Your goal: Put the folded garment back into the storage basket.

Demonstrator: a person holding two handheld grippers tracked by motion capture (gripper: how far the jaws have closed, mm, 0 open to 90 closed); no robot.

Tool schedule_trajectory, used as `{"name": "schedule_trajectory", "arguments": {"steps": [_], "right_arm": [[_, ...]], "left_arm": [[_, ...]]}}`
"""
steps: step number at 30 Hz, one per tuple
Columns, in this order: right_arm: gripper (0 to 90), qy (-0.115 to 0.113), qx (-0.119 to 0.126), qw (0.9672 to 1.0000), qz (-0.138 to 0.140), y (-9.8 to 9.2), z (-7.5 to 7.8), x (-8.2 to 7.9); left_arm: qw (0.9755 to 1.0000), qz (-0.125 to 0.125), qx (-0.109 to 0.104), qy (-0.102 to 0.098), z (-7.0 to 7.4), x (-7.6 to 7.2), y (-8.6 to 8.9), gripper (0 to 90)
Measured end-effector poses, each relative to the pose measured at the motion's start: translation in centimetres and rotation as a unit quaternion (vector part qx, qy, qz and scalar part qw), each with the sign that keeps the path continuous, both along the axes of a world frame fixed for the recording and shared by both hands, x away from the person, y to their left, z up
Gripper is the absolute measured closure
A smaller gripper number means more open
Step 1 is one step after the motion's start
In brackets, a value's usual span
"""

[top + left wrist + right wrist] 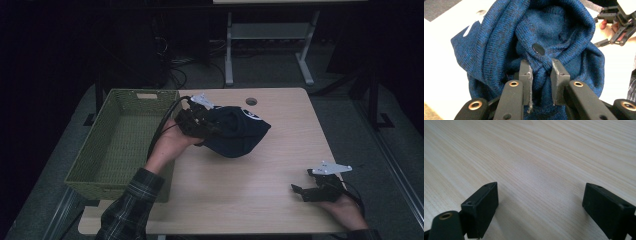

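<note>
A dark blue knitted garment (235, 131) with a black button (538, 49) hangs bunched above the wooden table (260, 200), right of the basket. My left gripper (200, 125) is shut on a fold of the blue garment (541, 75), the knit pinched between its two pads. My right gripper (305, 191) rests low over the table near the front right corner, its jaws spread wide with only bare wood (541, 177) between them. The right gripper (616, 30) also appears beyond the garment in the left gripper view.
A green woven basket (120, 140) stands at the table's left edge, hollow side up. A round cable hole (251, 101) sits near the table's far edge. Behind the table are a white desk frame (270, 45) and cables on the floor.
</note>
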State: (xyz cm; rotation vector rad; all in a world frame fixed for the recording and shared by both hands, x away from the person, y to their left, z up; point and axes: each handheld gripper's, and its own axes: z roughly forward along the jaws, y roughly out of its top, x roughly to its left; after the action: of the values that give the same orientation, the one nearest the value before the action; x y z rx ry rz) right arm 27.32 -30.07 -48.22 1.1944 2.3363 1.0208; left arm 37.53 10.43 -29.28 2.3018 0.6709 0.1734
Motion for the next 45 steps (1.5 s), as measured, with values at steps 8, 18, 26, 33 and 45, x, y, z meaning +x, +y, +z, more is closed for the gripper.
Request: {"name": "schedule_trajectory", "arguments": {"steps": [8,18,26,33,45], "right_arm": [[13.1,-0.001,-0.001,1.0,0.001,0.0,0.0,0.0],[13.0,0.0,0.0,1.0,0.0,0.0,0.0,0.0],[13.1,0.0,-0.001,1.0,0.0,0.0,0.0,0.0],[13.0,0.0,-0.001,1.0,0.0,0.0,0.0,0.0],[13.0,0.0,-0.001,1.0,0.0,0.0,0.0,0.0]], "left_arm": [[0.9996,0.026,-0.004,-0.013,2.5,0.1,2.9,73.6],[0.9969,0.071,0.001,-0.034,4.9,-0.4,7.4,73.6],[0.9923,0.114,0.0,-0.048,5.9,-1.0,11.3,73.6],[0.9866,0.153,0.002,-0.056,5.8,-1.6,14.7,73.6],[0.9767,0.208,0.019,-0.051,3.7,-1.9,19.4,73.6]]}}
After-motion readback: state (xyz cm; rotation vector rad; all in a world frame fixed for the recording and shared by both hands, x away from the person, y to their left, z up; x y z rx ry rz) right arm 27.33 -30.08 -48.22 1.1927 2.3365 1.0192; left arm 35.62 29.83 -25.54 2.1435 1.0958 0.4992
